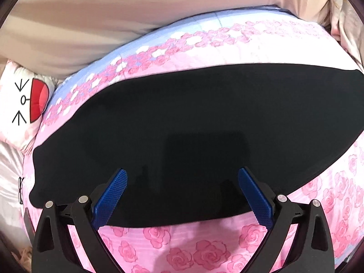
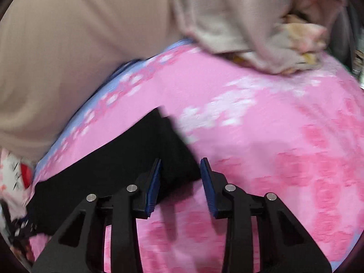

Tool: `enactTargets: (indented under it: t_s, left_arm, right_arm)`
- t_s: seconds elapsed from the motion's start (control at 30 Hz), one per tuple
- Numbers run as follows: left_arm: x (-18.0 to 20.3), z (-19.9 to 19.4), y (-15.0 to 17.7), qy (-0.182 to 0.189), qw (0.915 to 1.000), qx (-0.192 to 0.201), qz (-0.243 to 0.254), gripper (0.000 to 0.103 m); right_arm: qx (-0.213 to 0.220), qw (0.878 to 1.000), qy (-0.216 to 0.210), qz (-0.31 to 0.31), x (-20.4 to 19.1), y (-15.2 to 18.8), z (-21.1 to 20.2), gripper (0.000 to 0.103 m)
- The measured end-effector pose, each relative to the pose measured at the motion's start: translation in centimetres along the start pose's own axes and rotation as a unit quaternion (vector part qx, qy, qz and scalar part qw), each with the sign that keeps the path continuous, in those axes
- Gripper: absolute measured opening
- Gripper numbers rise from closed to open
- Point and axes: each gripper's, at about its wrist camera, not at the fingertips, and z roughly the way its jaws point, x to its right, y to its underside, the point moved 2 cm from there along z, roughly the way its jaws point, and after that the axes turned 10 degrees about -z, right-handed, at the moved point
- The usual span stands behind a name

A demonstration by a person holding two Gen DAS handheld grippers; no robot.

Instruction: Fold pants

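Pants: no readable label. Left claw gapes; right claw apart, unclamped.

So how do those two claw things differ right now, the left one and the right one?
The left gripper has its jaws spread wide over the middle of the black pants; the right gripper has its jaws much narrower, at the pants' end by a corner. Neither pinches any cloth. Both share blue ribbed pads and point down at the pink floral bedspread.

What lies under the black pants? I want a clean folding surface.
The black pants lie flat on a pink rose-print bedsheet. Whatever is beneath the cloth itself is covered.
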Motion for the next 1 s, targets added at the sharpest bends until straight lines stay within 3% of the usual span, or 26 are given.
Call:
enactTargets:
  t_s: [0.07,0.13,0.2,0.27,0.4,0.5,0.53,0.6,0.67,0.77,0.83,1.0]
  left_arm:
    - [-0.3,0.5,0.2,0.003,0.9999,-0.011,-0.009,0.097]
    - [-0.3,0.6,0.1,0.005,0.9998,-0.013,-0.012,0.097]
    - [0.2,0.4,0.1,0.01,0.9999,-0.01,-0.01,0.097]
    - [1.1,0.3,-0.1,0.018,0.9998,-0.007,-0.003,0.097]
    - [3.0,0.6,-0.1,0.025,0.9995,-0.008,0.016,0.097]
    - [4.4,0.5,-0.5,0.041,0.9989,-0.007,0.023,0.097]
    - [5.1,0.4,-0.8,0.047,0.9986,-0.005,0.025,0.097]
    - [6.4,0.1,-1.4,0.061,0.9976,0.003,0.032,0.097]
    - [8.4,0.3,-2.3,0.071,0.9963,0.01,0.047,0.097]
    - [11.1,1.2,-3.0,0.079,0.9945,0.006,0.068,0.097]
    - [12.5,1.8,-3.0,0.089,0.993,-0.004,0.077,0.097]
    - [13.2,1.8,-3.0,0.101,0.9918,-0.004,0.079,0.097]
  right_arm:
    - [-0.005,0.998,-0.044,0.051,1.6,0.5,-0.1,0.049]
    - [-0.01,0.996,-0.062,0.057,1.7,0.8,-0.7,0.067]
    - [-0.011,0.997,-0.069,0.044,0.9,0.9,-0.4,0.077]
    - [-0.011,0.998,-0.052,0.02,-0.1,1.0,-0.2,0.08]
    - [-0.008,0.997,-0.071,0.005,-2.2,0.6,1.1,0.08]
    - [-0.004,0.998,-0.067,-0.004,-3.3,-0.1,2.3,0.074]
    - [-0.006,0.997,-0.077,-0.001,-3.4,-0.1,2.6,0.056]
    - [-0.014,0.995,-0.101,0.007,-3.7,-0.2,3.7,0.036]
    - [-0.012,0.994,-0.11,0.009,-4.0,-0.3,4.0,0.024]
    - [0.019,0.992,-0.121,0.025,-3.6,-1.0,2.9,0.023]
    - [0.004,0.995,-0.098,0.029,-2.8,-0.7,3.8,0.022]
    - [-0.005,0.995,-0.095,0.042,-2.2,-0.4,4.4,0.021]
